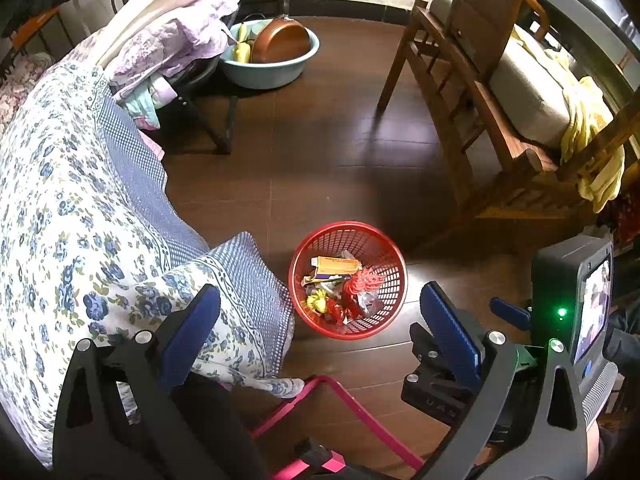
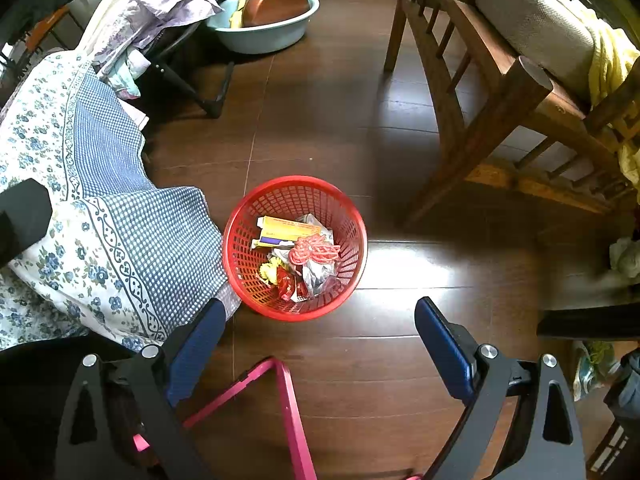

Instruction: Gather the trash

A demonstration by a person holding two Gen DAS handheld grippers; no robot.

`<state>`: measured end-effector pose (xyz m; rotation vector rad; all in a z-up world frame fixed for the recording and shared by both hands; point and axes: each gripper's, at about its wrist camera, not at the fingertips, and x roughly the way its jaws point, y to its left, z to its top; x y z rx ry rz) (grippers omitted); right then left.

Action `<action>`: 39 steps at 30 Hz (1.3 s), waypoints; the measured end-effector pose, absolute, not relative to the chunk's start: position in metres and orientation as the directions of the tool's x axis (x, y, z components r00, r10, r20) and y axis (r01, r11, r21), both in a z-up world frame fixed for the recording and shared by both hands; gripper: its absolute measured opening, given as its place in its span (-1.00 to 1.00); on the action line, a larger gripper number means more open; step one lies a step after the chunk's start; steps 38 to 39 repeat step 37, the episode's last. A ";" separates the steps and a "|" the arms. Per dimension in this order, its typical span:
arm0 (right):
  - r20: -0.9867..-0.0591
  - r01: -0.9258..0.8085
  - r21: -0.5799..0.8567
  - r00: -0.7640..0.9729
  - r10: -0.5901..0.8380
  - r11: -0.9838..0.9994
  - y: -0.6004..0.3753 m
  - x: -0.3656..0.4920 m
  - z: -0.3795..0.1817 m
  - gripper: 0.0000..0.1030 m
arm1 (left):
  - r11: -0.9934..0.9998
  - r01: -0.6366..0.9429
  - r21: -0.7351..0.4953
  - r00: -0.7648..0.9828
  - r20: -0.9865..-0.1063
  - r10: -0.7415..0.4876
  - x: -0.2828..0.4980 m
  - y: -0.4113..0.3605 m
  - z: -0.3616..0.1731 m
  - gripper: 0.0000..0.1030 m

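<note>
Looking down, we find one round red plastic mesh basket (image 2: pixel 295 248) on the dark wooden plank floor (image 2: pixel 400 340), just beside the hanging edge of the blue-and-white floral bedspread (image 2: pixel 120 240). Inside it we count roughly six pieces: a yellow cardboard box (image 2: pixel 286 229), a red coiled cord (image 2: pixel 314 249), a crumpled silver foil wrapper (image 2: pixel 318 274), some red wrappers and a small yellow scrap; the pile is too tangled for an exact count.

Our left gripper (image 1: pixel 320 328) and right gripper (image 2: pixel 316 344) both hang above the floor with jaws spread wide and nothing between them. We see no loose trash on the bare floor, so we judge the collecting nearly done.

A risk from here is that a low, careless sweep knocks the light basket over, or that a finger snags the bedspread edge touching its rim and drags it. The bent pink metal frame (image 2: pixel 288 400) below us could also catch a jaw.

Farther off stand one teal plastic basin (image 2: pixel 264 32) holding one copper-coloured pan (image 2: pixel 274 2), and one wooden bench (image 2: pixel 500 92).
</note>
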<state>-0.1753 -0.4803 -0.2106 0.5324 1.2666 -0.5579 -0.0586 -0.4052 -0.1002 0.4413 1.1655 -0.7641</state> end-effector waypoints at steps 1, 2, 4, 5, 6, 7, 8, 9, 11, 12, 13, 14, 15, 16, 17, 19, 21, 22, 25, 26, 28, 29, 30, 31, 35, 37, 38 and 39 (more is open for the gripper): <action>-0.974 0.654 0.065 0.205 -0.094 0.754 -0.480 -0.175 -0.211 0.81 | 0.673 0.736 -0.073 0.189 -0.933 -0.307 -0.059 -0.406 -0.100 0.87; -0.974 0.653 0.065 0.204 -0.093 0.754 -0.480 -0.175 -0.211 0.81 | 0.672 0.737 -0.073 0.189 -0.932 -0.309 -0.059 -0.406 -0.100 0.87; -0.975 0.653 0.063 0.203 -0.094 0.755 -0.480 -0.175 -0.211 0.81 | 0.671 0.738 -0.070 0.191 -0.932 -0.307 -0.060 -0.406 -0.100 0.87; -0.975 0.653 0.063 0.202 -0.094 0.755 -0.480 -0.175 -0.211 0.81 | 0.671 0.739 -0.068 0.191 -0.933 -0.306 -0.060 -0.406 -0.100 0.87; -0.975 0.653 0.064 0.203 -0.093 0.755 -0.480 -0.175 -0.211 0.81 | 0.670 0.739 -0.067 0.191 -0.933 -0.304 -0.060 -0.406 -0.100 0.87; -0.975 0.653 0.062 0.203 -0.095 0.755 -0.480 -0.175 -0.211 0.81 | 0.669 0.740 -0.067 0.190 -0.933 -0.304 -0.060 -0.407 -0.100 0.87; -0.975 0.653 0.062 0.202 -0.095 0.755 -0.480 -0.175 -0.211 0.81 | 0.667 0.742 -0.069 0.189 -0.933 -0.306 -0.061 -0.407 -0.100 0.87; -0.975 0.653 0.063 0.203 -0.094 0.755 -0.480 -0.175 -0.211 0.81 | 0.663 0.745 -0.072 0.187 -0.932 -0.311 -0.062 -0.407 -0.100 0.87; -0.975 0.653 0.063 0.202 -0.094 0.755 -0.481 -0.175 -0.211 0.81 | 0.656 0.751 -0.071 0.190 -0.929 -0.318 -0.064 -0.408 -0.099 0.87; -0.975 0.652 0.062 0.202 -0.094 0.755 -0.480 -0.175 -0.211 0.81 | 0.654 0.754 -0.068 0.192 -0.928 -0.318 -0.065 -0.408 -0.099 0.87; -0.975 0.653 0.062 0.202 -0.095 0.755 -0.480 -0.175 -0.211 0.81 | 0.651 0.756 -0.067 0.191 -0.929 -0.318 -0.066 -0.409 -0.099 0.87; -0.975 0.653 0.063 0.202 -0.094 0.755 -0.480 -0.175 -0.211 0.81 | 0.649 0.758 -0.066 0.192 -0.928 -0.318 -0.066 -0.409 -0.098 0.87; -0.975 0.652 0.063 0.202 -0.093 0.755 -0.480 -0.175 -0.211 0.81 | 0.646 0.761 -0.065 0.192 -0.928 -0.320 -0.067 -0.409 -0.098 0.87; -0.975 0.652 0.062 0.201 -0.093 0.755 -0.480 -0.175 -0.211 0.81 | 0.644 0.762 -0.063 0.193 -0.928 -0.320 -0.067 -0.410 -0.098 0.87; -0.975 0.652 0.062 0.200 -0.092 0.756 -0.480 -0.175 -0.212 0.81 | 0.643 0.763 -0.063 0.193 -0.928 -0.320 -0.068 -0.410 -0.098 0.87; -0.976 0.652 0.062 0.199 -0.092 0.756 -0.480 -0.175 -0.213 0.81 | 0.642 0.764 -0.064 0.191 -0.928 -0.319 -0.068 -0.410 -0.098 0.87; -0.976 0.652 0.060 0.198 -0.093 0.756 -0.480 -0.175 -0.213 0.81 | 0.641 0.764 -0.064 0.189 -0.929 -0.319 -0.067 -0.411 -0.099 0.87; -0.976 0.652 0.061 0.198 -0.092 0.756 -0.480 -0.175 -0.213 0.81 | 0.642 0.764 -0.064 0.190 -0.929 -0.319 -0.067 -0.411 -0.099 0.87; -0.976 0.651 0.059 0.197 -0.093 0.757 -0.480 -0.175 -0.213 0.81 | 0.641 0.765 -0.062 0.191 -0.929 -0.318 -0.067 -0.411 -0.099 0.87; -0.976 0.651 0.060 0.197 -0.092 0.757 -0.480 -0.175 -0.213 0.81 | 0.641 0.765 -0.062 0.191 -0.928 -0.319 -0.067 -0.411 -0.099 0.87; -0.976 0.652 0.060 0.196 -0.092 0.756 -0.479 -0.175 -0.213 0.81 | 0.639 0.767 -0.060 0.193 -0.928 -0.318 -0.068 -0.411 -0.099 0.87; -0.976 0.652 0.060 0.196 -0.092 0.756 -0.479 -0.174 -0.213 0.81 | 0.638 0.767 -0.059 0.194 -0.928 -0.318 -0.068 -0.411 -0.099 0.87; -0.976 0.651 0.060 0.196 -0.092 0.756 -0.479 -0.174 -0.214 0.81 | 0.637 0.769 -0.059 0.193 -0.928 -0.319 -0.068 -0.411 -0.099 0.87; -0.976 0.651 0.060 0.196 -0.091 0.756 -0.479 -0.174 -0.213 0.81 | 0.636 0.770 -0.059 0.192 -0.928 -0.318 -0.068 -0.411 -0.100 0.87; -0.977 0.649 0.061 0.195 -0.088 0.758 -0.479 -0.174 -0.215 0.81 | 0.636 0.770 -0.058 0.192 -0.929 -0.317 -0.068 -0.412 -0.100 0.87; -0.977 0.649 0.060 0.194 -0.088 0.759 -0.479 -0.174 -0.215 0.81 | 0.635 0.770 -0.058 0.191 -0.929 -0.317 -0.068 -0.411 -0.100 0.87; -0.977 0.649 0.060 0.194 -0.088 0.759 -0.479 -0.174 -0.215 0.81 | 0.635 0.770 -0.058 0.191 -0.929 -0.317 -0.068 -0.411 -0.100 0.87; -0.977 0.649 0.060 0.194 -0.088 0.759 -0.479 -0.174 -0.215 0.81 | 0.635 0.770 -0.058 0.191 -0.929 -0.317 -0.068 -0.411 -0.100 0.87</action>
